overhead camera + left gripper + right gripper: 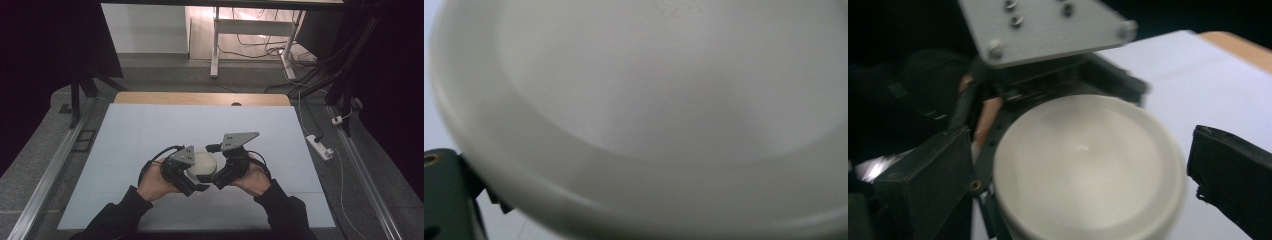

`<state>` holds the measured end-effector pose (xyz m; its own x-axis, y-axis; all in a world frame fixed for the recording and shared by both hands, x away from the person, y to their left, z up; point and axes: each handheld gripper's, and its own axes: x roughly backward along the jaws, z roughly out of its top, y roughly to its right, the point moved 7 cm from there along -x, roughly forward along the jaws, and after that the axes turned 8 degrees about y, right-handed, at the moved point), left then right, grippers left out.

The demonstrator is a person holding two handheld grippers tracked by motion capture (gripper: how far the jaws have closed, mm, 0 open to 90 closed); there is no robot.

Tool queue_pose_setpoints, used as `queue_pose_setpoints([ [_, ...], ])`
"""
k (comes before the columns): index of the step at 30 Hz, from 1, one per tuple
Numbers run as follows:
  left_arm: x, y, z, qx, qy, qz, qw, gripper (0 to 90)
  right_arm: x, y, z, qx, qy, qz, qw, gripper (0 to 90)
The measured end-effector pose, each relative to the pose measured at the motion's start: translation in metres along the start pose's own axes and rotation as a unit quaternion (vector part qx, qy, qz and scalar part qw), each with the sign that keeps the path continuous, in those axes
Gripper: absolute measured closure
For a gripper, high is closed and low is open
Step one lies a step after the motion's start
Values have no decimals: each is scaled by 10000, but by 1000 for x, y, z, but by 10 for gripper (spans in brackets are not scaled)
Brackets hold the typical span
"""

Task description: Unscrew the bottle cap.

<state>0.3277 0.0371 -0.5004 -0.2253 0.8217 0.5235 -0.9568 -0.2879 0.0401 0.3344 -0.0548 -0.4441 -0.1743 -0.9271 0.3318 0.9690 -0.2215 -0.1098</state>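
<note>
White table (150, 135) — lid (202, 162) seemingly between both grippers.

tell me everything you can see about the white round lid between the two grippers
The white lid is round, matte and plastic-looking, with a flat top, a raised rim and a tiny mark at its centre. It sits on a container above the pale table. The left gripper is against its side; the right gripper straddles it, jaws apart.
</note>
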Motion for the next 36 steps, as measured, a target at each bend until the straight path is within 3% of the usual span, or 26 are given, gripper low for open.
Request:
queue_pose_setpoints([
  [2, 1, -2, 0, 57, 13, 128, 9999, 69, -1, 2, 0, -46, -49, -338, 9994, 0],
  [5, 2, -4, 0, 108, 4, 265, 9996, 69, -5, 2, -2, -124, -116, -655, 9977, 0],
  [11, 3, -5, 2, 208, 79, 352, 9991, 69, -9, -1, -1, -68, -52, -895, 9960, 17],
  [15, 3, -4, 3, 237, 75, 394, 9989, 69, -11, 0, -2, -129, -12, -924, 9956, 37],
  [22, 3, -4, 4, 296, 84, 397, 9987, 69, -13, -1, -4, -6, 16, -1015, 9948, 66],
  [27, 5, -2, 5, 203, 128, 121, 9996, 69, -10, -2, -2, 5, -10, -794, 9968, 68],
  [32, 6, 3, 5, 34, 108, -213, 9997, 69, -6, -5, -2, 99, -23, -283, 9995, 68],
  [36, 5, 8, 5, -106, 75, -436, 9990, 69, -3, -6, -4, 231, -48, 163, 9996, 68],
])
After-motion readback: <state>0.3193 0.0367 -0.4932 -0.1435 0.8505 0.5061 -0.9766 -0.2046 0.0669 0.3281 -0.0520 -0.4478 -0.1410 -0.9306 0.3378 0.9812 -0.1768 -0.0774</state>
